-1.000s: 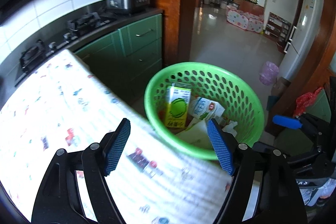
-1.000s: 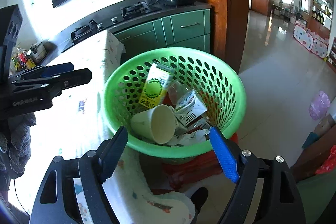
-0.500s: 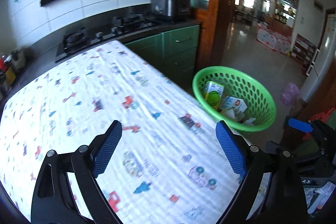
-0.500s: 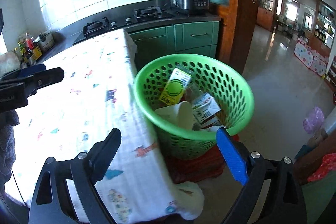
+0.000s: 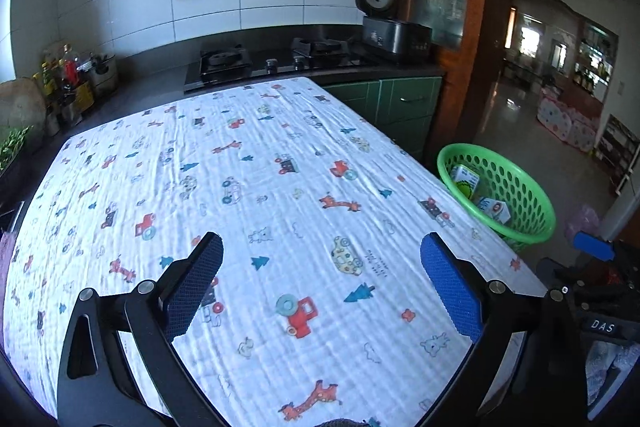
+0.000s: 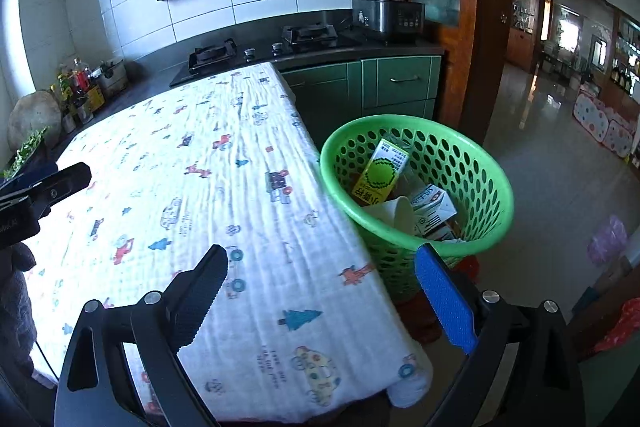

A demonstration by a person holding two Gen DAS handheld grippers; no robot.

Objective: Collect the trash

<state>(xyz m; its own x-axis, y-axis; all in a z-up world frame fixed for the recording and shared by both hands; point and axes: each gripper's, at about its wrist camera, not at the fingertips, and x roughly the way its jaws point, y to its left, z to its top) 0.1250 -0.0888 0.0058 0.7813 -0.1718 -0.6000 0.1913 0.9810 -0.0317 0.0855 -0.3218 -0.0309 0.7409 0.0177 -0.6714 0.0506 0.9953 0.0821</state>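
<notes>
A green perforated basket (image 6: 400,123) stands off the table's right edge. It holds a yellow drink carton (image 6: 380,173), a white carton (image 6: 434,207) and a paper cup (image 6: 400,213). In the left wrist view the basket (image 5: 520,227) is far right. My left gripper (image 5: 320,243) hovers over the printed tablecloth (image 5: 280,167), its jaws opening with nothing between them. My right gripper (image 6: 320,253) is open and empty above the table's near right corner, the basket just past its blue finger. No loose trash shows on the cloth.
A dark counter with a gas stove (image 5: 272,59) and a rice cooker (image 5: 394,27) runs behind the table, above green cabinets (image 6: 400,83). Bottles and jars (image 5: 72,71) crowd the far left. A wooden door frame (image 6: 472,47) and tiled floor lie to the right.
Both grippers pulled back from over the basket and widened their jaws. The left one swung left, so the table now fills its view and the basket sits far right.
</notes>
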